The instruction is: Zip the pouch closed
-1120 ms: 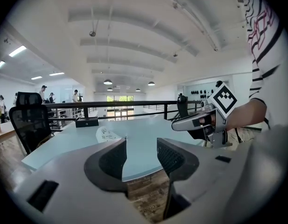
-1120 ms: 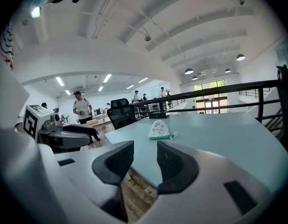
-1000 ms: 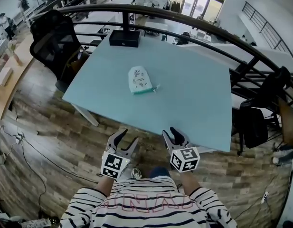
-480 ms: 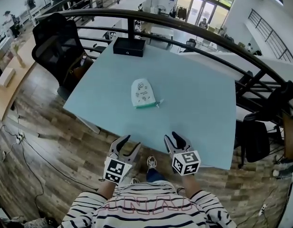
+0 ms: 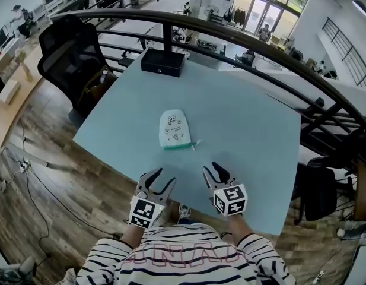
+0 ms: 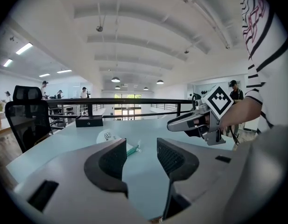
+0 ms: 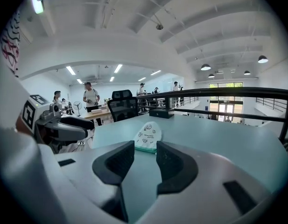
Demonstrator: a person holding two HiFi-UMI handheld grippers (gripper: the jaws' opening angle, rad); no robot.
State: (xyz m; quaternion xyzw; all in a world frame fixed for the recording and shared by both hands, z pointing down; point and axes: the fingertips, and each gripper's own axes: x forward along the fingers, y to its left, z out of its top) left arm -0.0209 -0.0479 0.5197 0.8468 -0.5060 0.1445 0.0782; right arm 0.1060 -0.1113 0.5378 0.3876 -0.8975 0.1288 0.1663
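Note:
A small white pouch (image 5: 174,128) with dark printed drawings and a teal zip edge lies flat on the pale blue table (image 5: 242,117), its zip pull sticking out at the lower right. It also shows beyond the jaws in the left gripper view (image 6: 108,136) and the right gripper view (image 7: 148,135). My left gripper (image 5: 158,180) hovers at the table's near edge, open and empty. To its right, my right gripper (image 5: 217,172) is open too, with nothing between its fingers. Both are well short of the pouch.
A black box (image 5: 162,62) sits at the table's far edge. A black railing (image 5: 242,37) curves behind the table, and a black office chair (image 5: 70,52) stands at the left. Wooden floor lies below the near edge.
The view has moved forward toward the table. Both grippers now reach over the near edge, closer to the pouch. Their jaws stay open.

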